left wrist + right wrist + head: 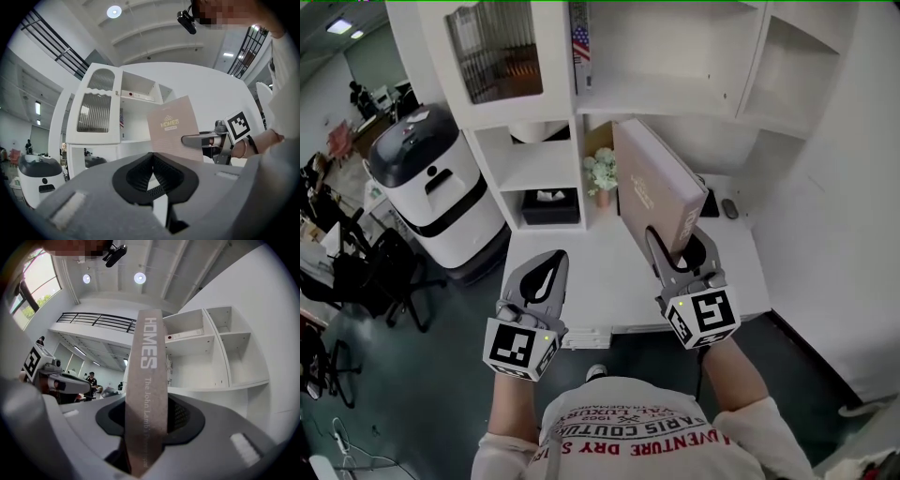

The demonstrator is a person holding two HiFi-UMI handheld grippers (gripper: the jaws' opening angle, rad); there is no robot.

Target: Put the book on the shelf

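Note:
A brown hardcover book (654,187) marked HOMES stands upright and tilted over the white desk (581,277). My right gripper (680,246) is shut on its lower end. In the right gripper view the book's spine (147,380) runs up between the jaws, with the white shelf unit (197,357) behind it. My left gripper (546,274) hovers at the desk's front left, jaws together and holding nothing. From the left gripper view (152,157) I see the book's cover (172,129) and the right gripper (206,139) holding it. The open shelf (675,89) is above and beyond the book.
A flower vase (602,178) and a black tissue box (550,206) sit in the lower cubbies. A glass-door cabinet (497,52) is at the upper left, with books (579,42) beside it. A white machine (431,178) and chairs (384,272) stand left of the desk.

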